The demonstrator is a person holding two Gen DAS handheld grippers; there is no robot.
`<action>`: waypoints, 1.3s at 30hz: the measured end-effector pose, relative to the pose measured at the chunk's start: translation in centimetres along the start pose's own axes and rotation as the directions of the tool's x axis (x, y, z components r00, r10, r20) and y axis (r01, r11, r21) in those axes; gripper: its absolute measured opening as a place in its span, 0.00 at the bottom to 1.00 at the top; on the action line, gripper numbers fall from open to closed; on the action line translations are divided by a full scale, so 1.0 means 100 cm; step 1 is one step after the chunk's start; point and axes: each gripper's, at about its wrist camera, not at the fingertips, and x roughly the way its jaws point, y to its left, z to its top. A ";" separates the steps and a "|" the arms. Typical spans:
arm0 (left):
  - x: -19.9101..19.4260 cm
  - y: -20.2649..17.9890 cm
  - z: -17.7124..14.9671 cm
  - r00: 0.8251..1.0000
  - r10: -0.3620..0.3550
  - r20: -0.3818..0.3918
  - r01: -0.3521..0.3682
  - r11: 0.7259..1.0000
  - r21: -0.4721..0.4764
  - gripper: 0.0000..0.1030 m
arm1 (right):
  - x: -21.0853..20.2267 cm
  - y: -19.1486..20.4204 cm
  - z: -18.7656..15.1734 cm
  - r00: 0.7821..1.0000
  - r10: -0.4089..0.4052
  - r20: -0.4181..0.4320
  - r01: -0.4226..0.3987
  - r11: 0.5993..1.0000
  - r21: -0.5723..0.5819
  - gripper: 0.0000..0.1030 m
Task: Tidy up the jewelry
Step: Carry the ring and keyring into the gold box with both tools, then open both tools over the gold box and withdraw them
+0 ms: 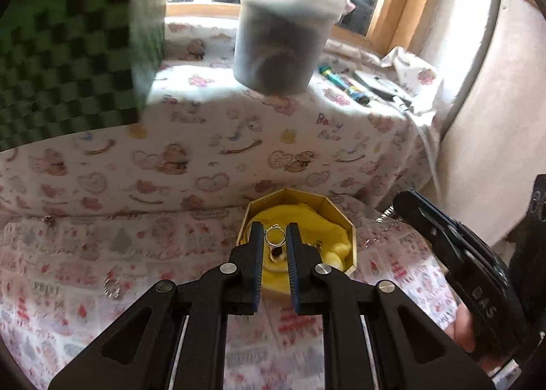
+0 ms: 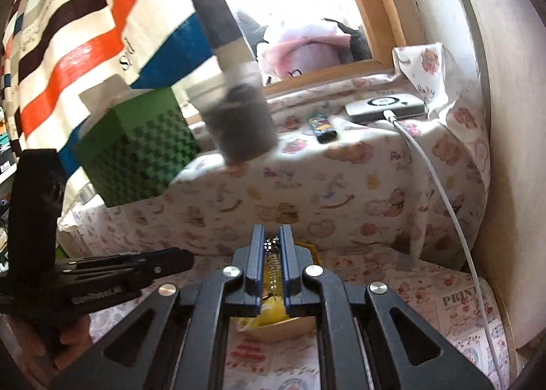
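Observation:
A gold octagonal jewelry box [image 1: 344, 216] with a yellow cloth lining [image 1: 307, 216] sits on the printed cloth. My left gripper [image 1: 275, 234] is shut on a silver ring [image 1: 275, 237] and holds it over the box. My right gripper [image 2: 272, 240] is shut on a silver chain [image 2: 272, 262] that hangs between its fingers above the box [image 2: 286, 327]. Another ring [image 1: 112, 287] lies on the cloth to the left of the box. A thin chain [image 1: 384, 231] lies to the box's right, by the right gripper's body [image 1: 457, 250].
A raised ledge covered in bear-print cloth [image 1: 239, 137] stands behind the box. On it are a green checkered box [image 2: 136, 154], a dark jar with a white lid [image 1: 283, 35], a lighter [image 2: 320, 125] and a white device with a cable [image 2: 385, 105].

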 end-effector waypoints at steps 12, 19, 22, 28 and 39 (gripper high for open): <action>0.052 0.017 -0.009 0.996 -0.089 -0.012 0.089 0.996 -0.006 0.12 | 0.028 -0.014 -0.008 0.998 0.062 -0.015 -0.062 0.998 0.014 0.08; 0.058 0.016 -0.009 0.998 -0.066 -0.009 0.066 0.998 0.017 0.12 | 0.049 -0.019 -0.015 0.995 0.054 -0.088 -0.049 0.997 0.052 0.08; 0.057 0.015 -0.009 0.998 -0.061 0.008 0.060 0.998 0.029 0.12 | 0.052 -0.018 -0.017 0.993 0.048 -0.104 -0.044 0.998 0.044 0.08; 0.056 0.017 -0.009 0.997 -0.067 0.029 0.066 0.998 0.015 0.14 | 0.056 -0.016 -0.020 0.991 0.051 -0.124 -0.047 0.998 0.034 0.08; 0.026 0.019 0.002 0.994 0.008 0.108 -0.010 1.000 0.023 0.17 | 0.055 -0.013 -0.019 0.990 0.065 -0.123 -0.063 0.998 0.022 0.19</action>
